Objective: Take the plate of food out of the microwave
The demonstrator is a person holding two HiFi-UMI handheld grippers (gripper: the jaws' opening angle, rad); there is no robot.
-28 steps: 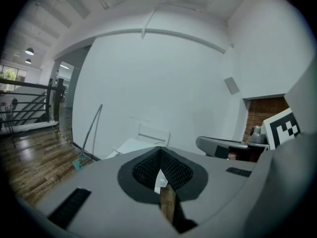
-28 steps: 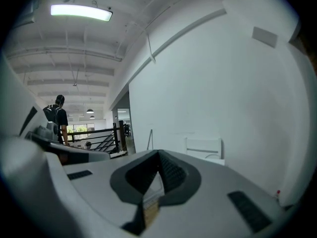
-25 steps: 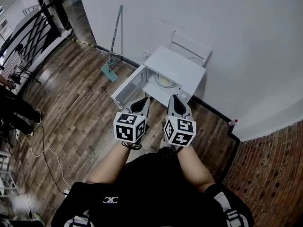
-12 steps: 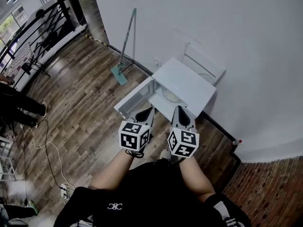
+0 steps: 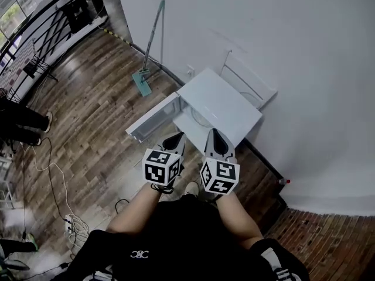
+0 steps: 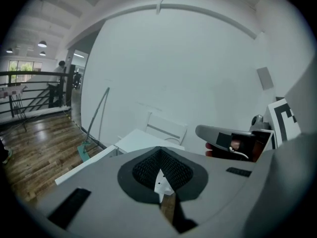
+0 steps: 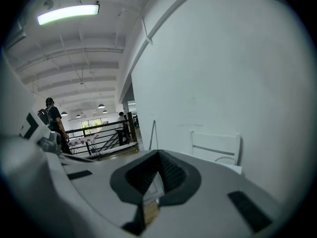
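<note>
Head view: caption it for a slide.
Person points left gripper and right gripper, both shut and empty, toward the open microwave by a white wall.

My black top (image 5: 176, 233) bears a small white logo (image 5: 138, 254). My grey left gripper (image 5: 174, 139) and right gripper (image 5: 215, 137) carry black-and-white marker cubes (image 5: 161, 167) (one each).

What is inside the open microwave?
Only the curved edge of a pale plate shows. The microwave has its own top covering the rest, so any food cannot be seen.
</note>
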